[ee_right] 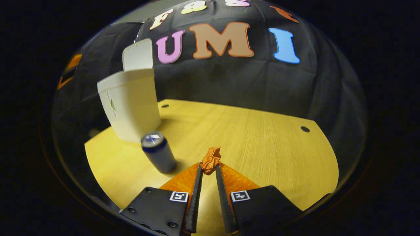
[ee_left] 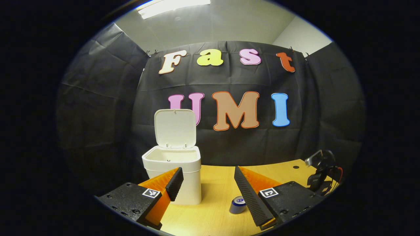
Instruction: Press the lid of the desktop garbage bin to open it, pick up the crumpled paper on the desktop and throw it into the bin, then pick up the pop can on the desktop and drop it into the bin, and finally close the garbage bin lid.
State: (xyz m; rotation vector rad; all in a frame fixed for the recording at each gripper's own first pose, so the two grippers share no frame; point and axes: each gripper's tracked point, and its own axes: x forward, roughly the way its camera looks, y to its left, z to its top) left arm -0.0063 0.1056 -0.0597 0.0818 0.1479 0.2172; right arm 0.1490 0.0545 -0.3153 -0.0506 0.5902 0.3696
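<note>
A pale wooden table (ee_right: 262, 137) with small dark holes stands before black cloth (ee_left: 98, 108).

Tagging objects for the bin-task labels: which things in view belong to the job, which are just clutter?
Job:
- garbage bin, lid up
- crumpled paper, pinched in the right claw
- pop can, upright on the table
- left claw, open, empty

Not part of it:
- dark device at the table's far edge
</note>
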